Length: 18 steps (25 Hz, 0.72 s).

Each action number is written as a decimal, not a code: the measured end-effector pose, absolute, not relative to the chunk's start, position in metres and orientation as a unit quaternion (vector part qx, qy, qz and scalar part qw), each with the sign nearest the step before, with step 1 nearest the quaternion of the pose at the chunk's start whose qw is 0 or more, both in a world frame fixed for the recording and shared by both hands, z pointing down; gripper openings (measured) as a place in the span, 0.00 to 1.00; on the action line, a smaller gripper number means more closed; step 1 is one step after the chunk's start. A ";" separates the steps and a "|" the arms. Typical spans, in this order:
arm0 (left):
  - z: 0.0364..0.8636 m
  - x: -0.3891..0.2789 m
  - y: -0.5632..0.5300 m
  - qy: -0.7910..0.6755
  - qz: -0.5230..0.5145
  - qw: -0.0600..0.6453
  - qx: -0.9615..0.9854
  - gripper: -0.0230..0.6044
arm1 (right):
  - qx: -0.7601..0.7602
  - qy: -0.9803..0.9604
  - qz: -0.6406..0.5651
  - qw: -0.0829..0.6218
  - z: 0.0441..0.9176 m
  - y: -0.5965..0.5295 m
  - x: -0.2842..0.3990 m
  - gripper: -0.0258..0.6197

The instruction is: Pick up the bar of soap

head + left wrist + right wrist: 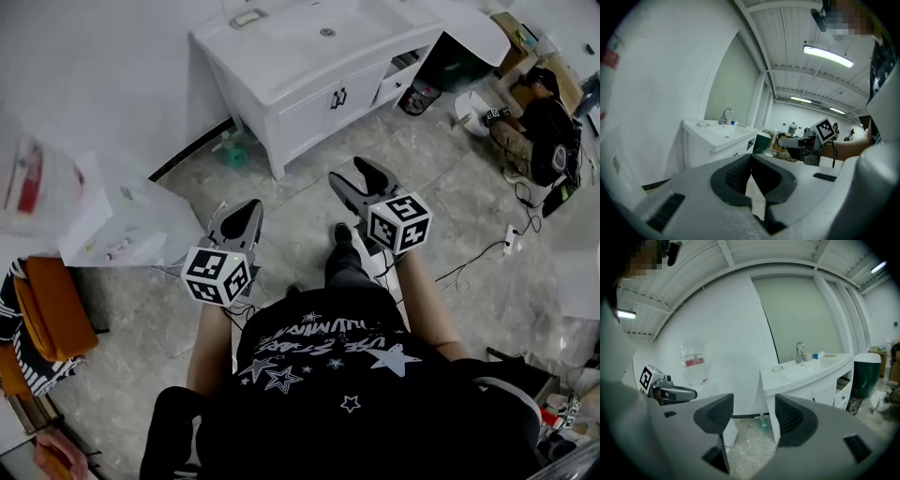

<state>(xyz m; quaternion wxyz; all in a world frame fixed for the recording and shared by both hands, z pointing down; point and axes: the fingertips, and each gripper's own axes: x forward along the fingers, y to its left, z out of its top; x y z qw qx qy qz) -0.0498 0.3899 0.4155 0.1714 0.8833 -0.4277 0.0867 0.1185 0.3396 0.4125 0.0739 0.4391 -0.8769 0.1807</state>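
Two grippers in my hands, left gripper [247, 208] clenched empty, right gripper [355, 172] released and empty, soap [247, 17] lying on the vanity [309, 70] top ahead.

The vanity [281, 66] is smooth, glossy white; the tap [725, 114] on it is shiny metal; the floor [309, 202] below is mottled grey stone-look tile; the bottle [234, 153] by its foot is translucent green plastic; the right gripper [753, 408] facing it is matt grey plastic, its dark pads [790, 418] ribbed.

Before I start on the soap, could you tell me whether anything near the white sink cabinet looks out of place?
A translucent green bottle sits on the grey tiled floor beside the white sink cabinet, not on its counter.
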 end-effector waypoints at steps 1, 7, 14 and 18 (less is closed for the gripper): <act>0.416 -0.048 0.380 -0.436 0.088 0.172 0.879 0.05 | 0.433 -0.879 0.183 0.075 0.415 0.327 0.121 0.46; 0.410 -0.018 0.316 -0.473 0.095 0.167 0.860 0.05 | 0.394 -0.896 0.191 0.076 0.418 0.246 0.151 0.59; 0.408 0.015 0.255 -0.517 0.094 0.174 0.833 0.05 | 0.347 -0.914 0.205 0.047 0.418 0.165 0.183 0.75; 0.407 0.024 0.233 -0.550 0.095 0.172 0.812 0.05 | 0.323 -0.921 0.210 0.066 0.431 0.135 0.199 0.76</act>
